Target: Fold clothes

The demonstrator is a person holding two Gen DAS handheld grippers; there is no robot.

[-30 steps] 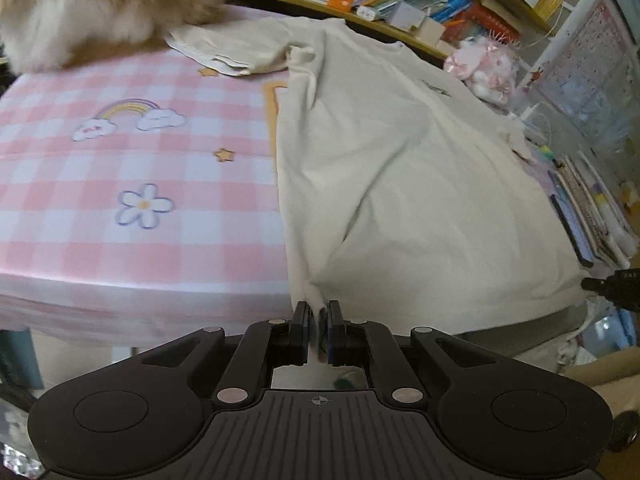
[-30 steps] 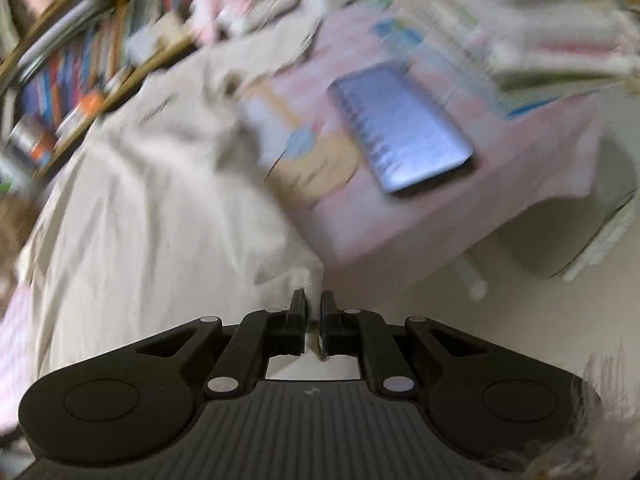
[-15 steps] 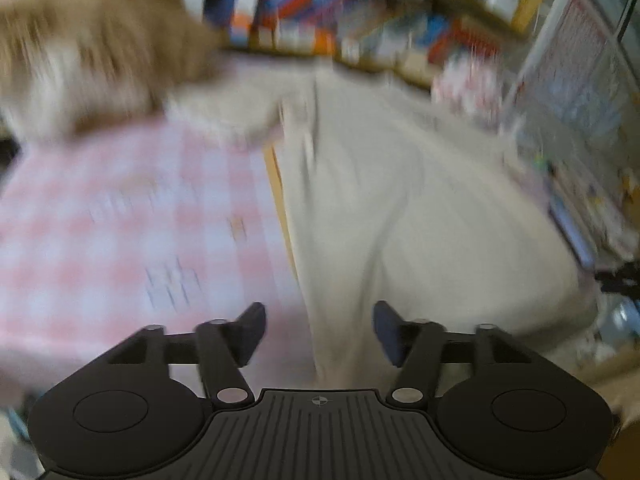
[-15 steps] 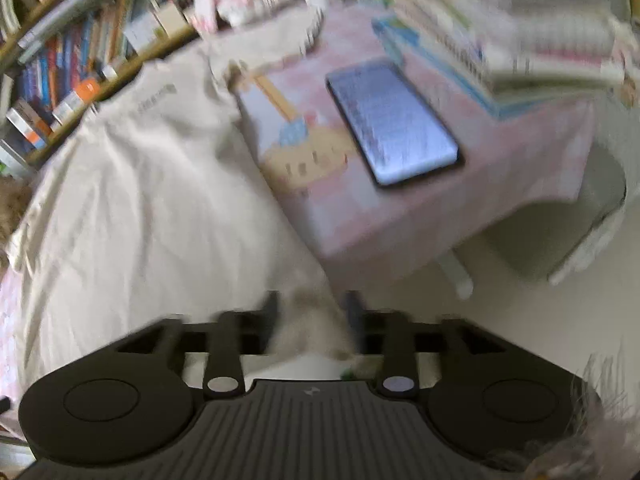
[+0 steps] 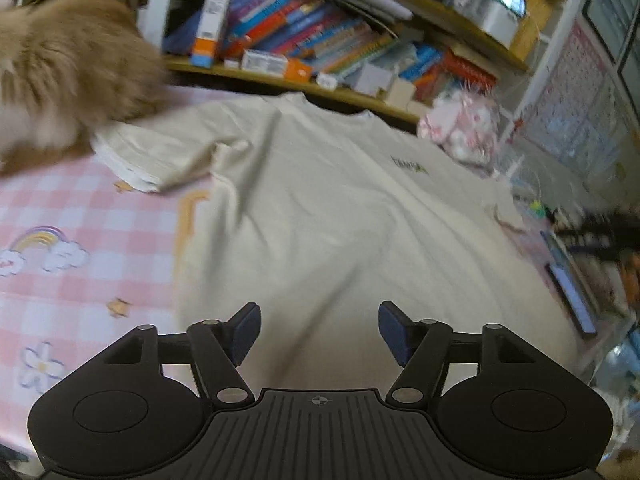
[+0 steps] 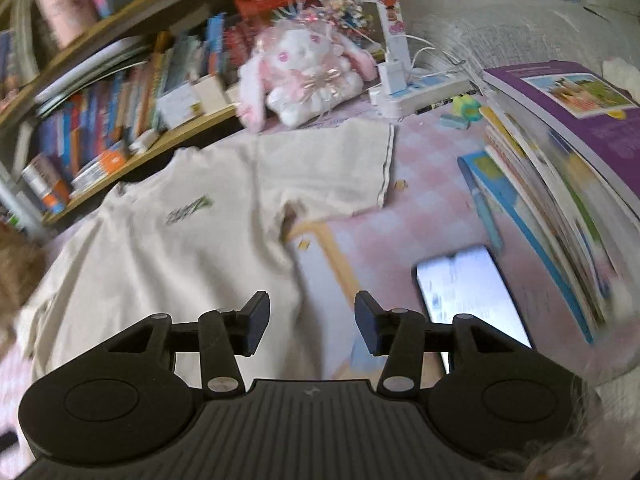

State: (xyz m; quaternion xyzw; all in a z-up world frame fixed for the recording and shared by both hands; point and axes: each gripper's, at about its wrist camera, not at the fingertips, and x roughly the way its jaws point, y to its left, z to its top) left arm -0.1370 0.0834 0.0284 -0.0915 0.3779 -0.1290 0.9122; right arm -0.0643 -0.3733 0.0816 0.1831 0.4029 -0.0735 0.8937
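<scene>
A cream T-shirt (image 5: 328, 216) lies spread flat on the pink checked tablecloth (image 5: 80, 280), collar toward the bookshelf, small dark logo on the chest. My left gripper (image 5: 318, 330) hangs over the shirt's lower body, its jaws opening, with nothing between them. In the right wrist view the same T-shirt (image 6: 180, 248) fills the left half, one sleeve stretched toward the plush rabbit. The right gripper (image 6: 308, 326) is open above the shirt's side edge, nothing held. At the far right of the left wrist view the other gripper shows as a dark blur.
A furry tan animal (image 5: 68, 68) sits at the shirt's far-left sleeve. A phone (image 6: 468, 296) with a lit screen and a stack of books (image 6: 560, 168) lie right of the shirt. A plush rabbit (image 6: 308, 76) and a full bookshelf (image 5: 320, 40) stand behind.
Both grippers were shut at the shirt's hem by the table edge; they have opened, let the hem go, and moved forward over the shirt. The views now look farther up the table.
</scene>
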